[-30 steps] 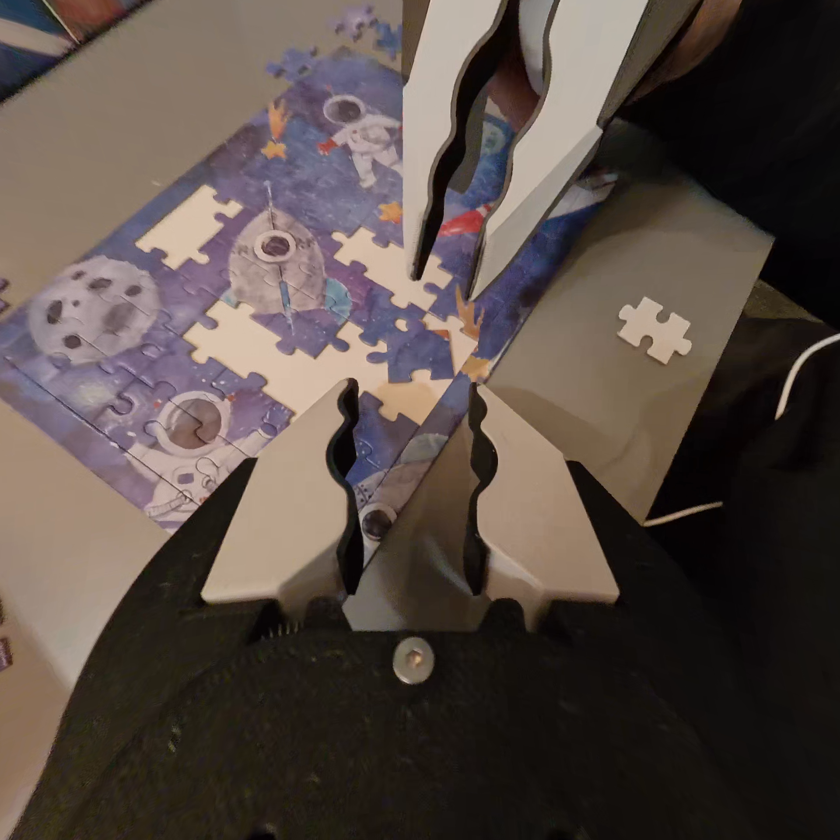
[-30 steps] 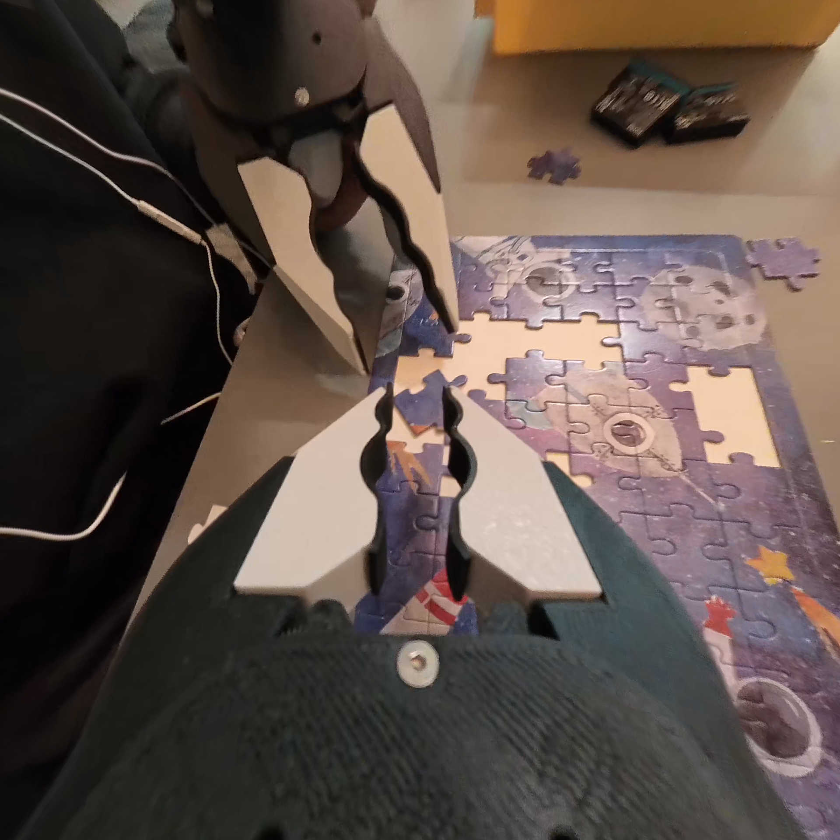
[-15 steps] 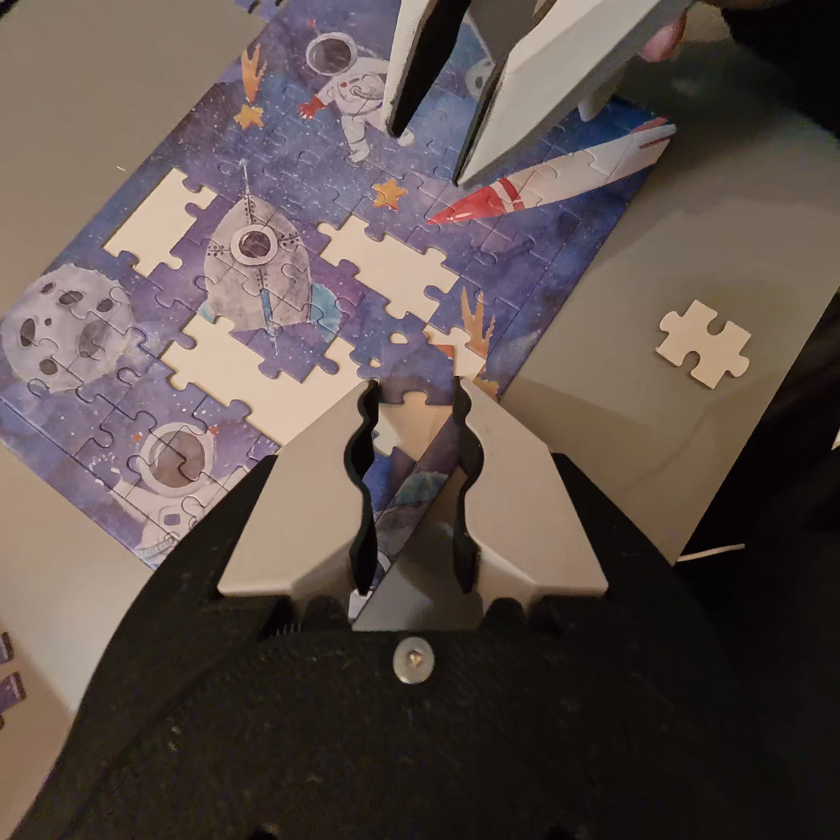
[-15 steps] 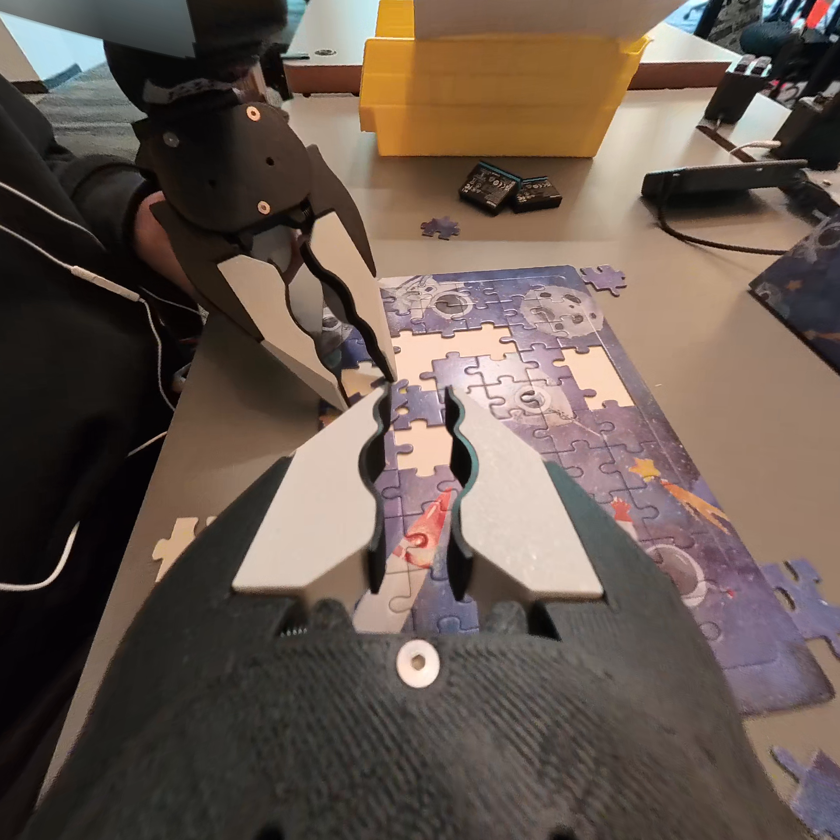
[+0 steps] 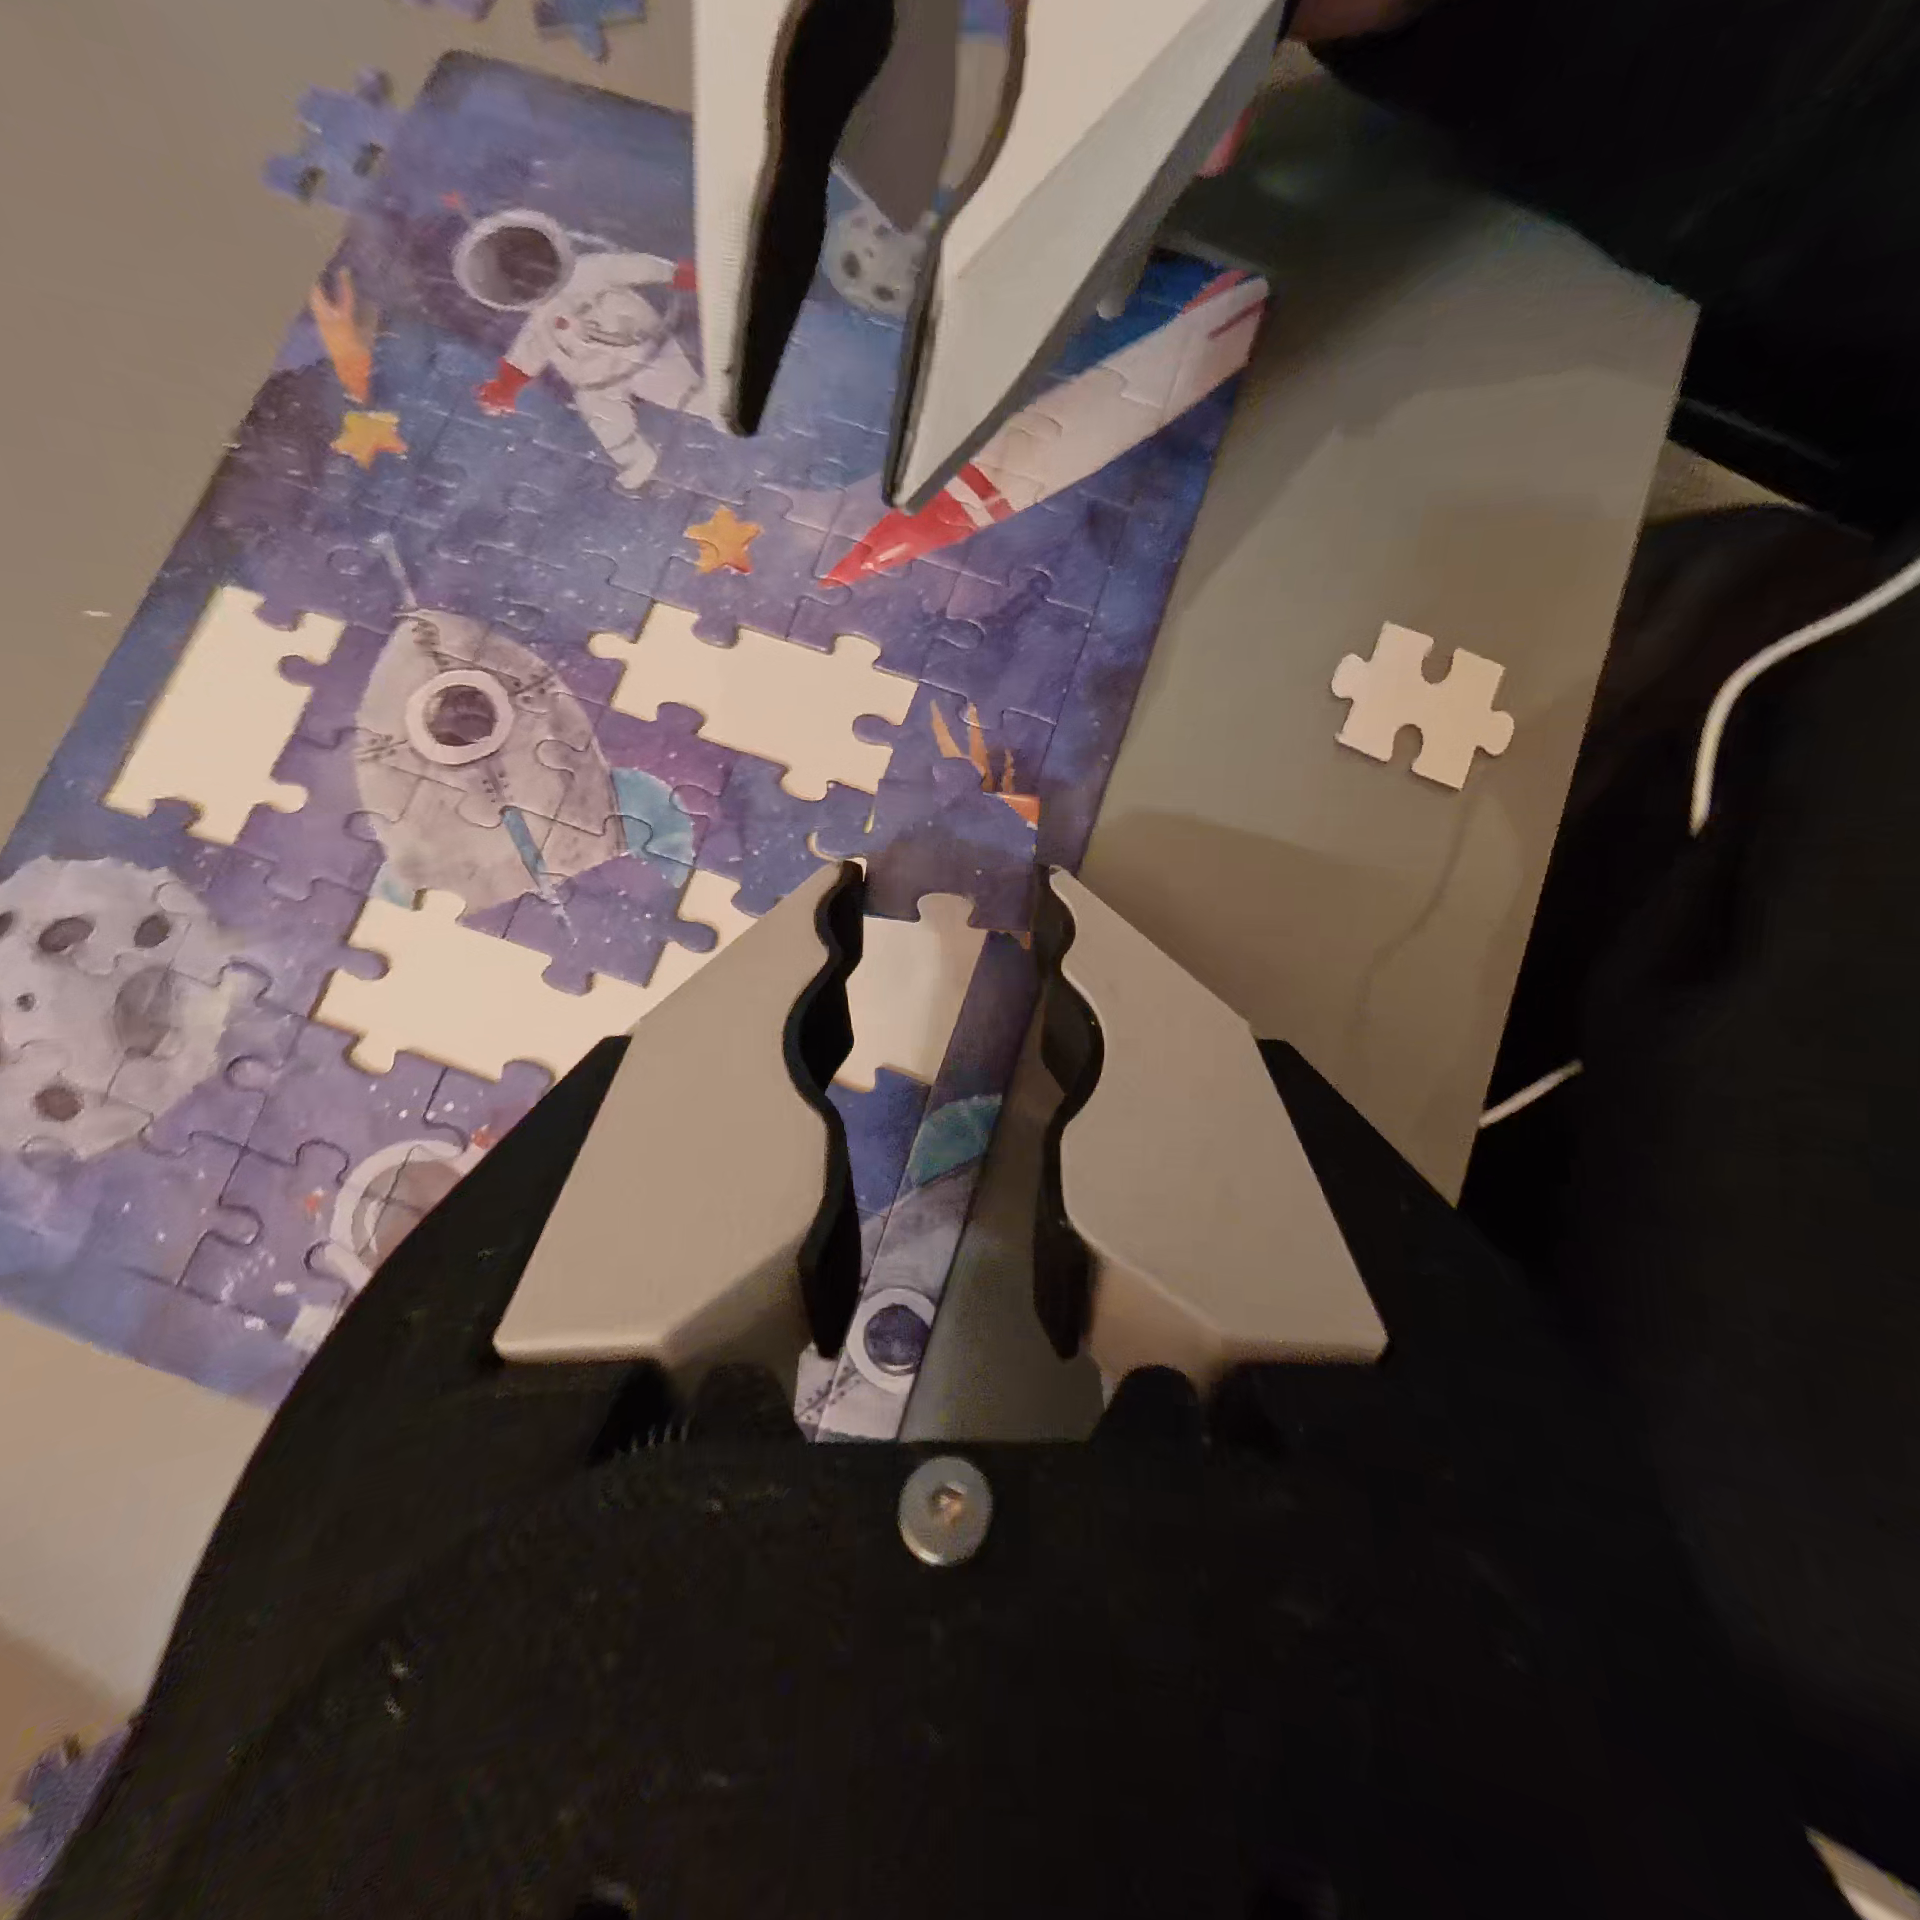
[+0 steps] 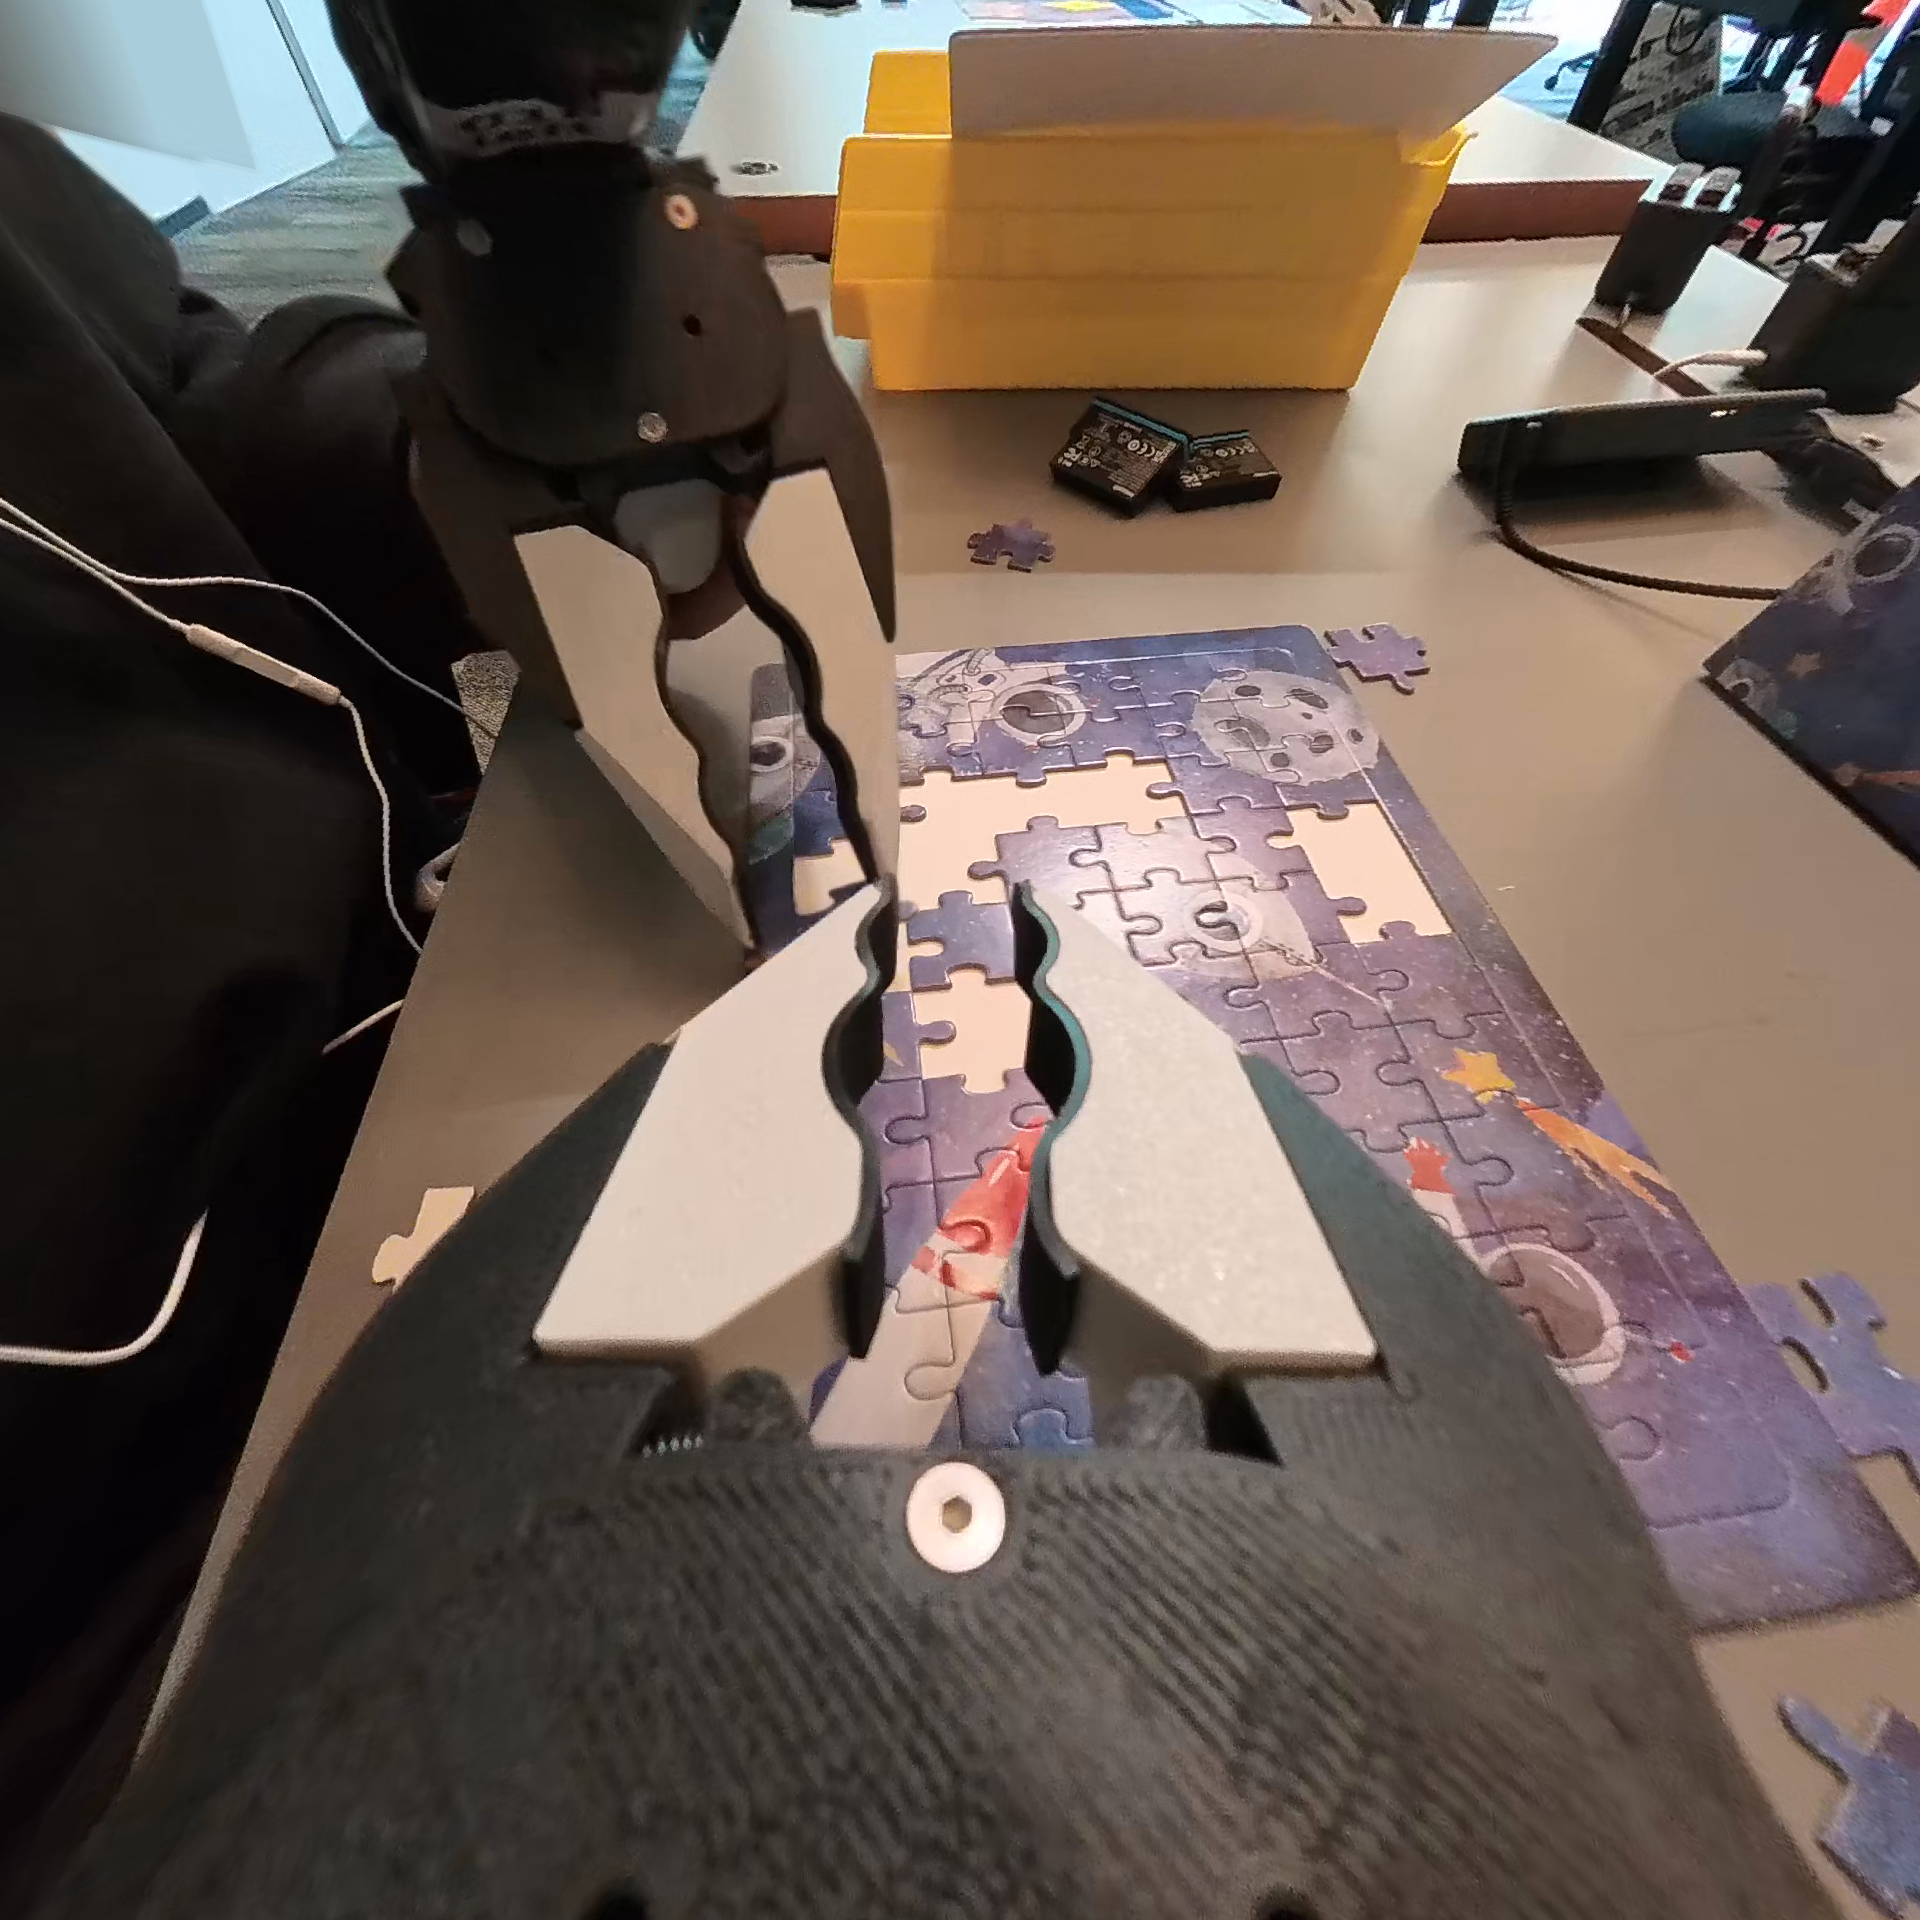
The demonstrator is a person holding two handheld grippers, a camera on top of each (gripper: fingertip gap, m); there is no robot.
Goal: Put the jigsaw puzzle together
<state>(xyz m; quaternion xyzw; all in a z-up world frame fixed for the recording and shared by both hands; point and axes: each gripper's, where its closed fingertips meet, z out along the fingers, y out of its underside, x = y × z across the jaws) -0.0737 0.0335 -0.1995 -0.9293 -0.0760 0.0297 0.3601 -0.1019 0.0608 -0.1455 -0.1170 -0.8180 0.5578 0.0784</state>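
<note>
A space-themed jigsaw puzzle [image 5: 582,582] lies flat on a grey table [image 5: 1382,499], mostly assembled, with several cream gaps showing the bare backing. At the puzzle's left, loose purple pieces rest just off its far corner [image 5: 332,145]. Over the puzzle's near right edge the left gripper [image 5: 951,878] hovers with its fingers parted, and a purple piece [image 5: 951,868] sits right at the tips; whether they are pinching it or it simply lies beneath them cannot be told. Farther along the same edge, the right gripper [image 5: 821,457] hangs above the red-nosed rocket with fingers spread and empty. Right of the puzzle, one piece [image 5: 1423,717] lies face-down on the table, near its edge. Likely risks: if the purple piece is pressed down slightly turned, its tabs may ride up over its neighbours or shift the joined rows; a careless sweep could knock the face-down piece off the table.
</note>
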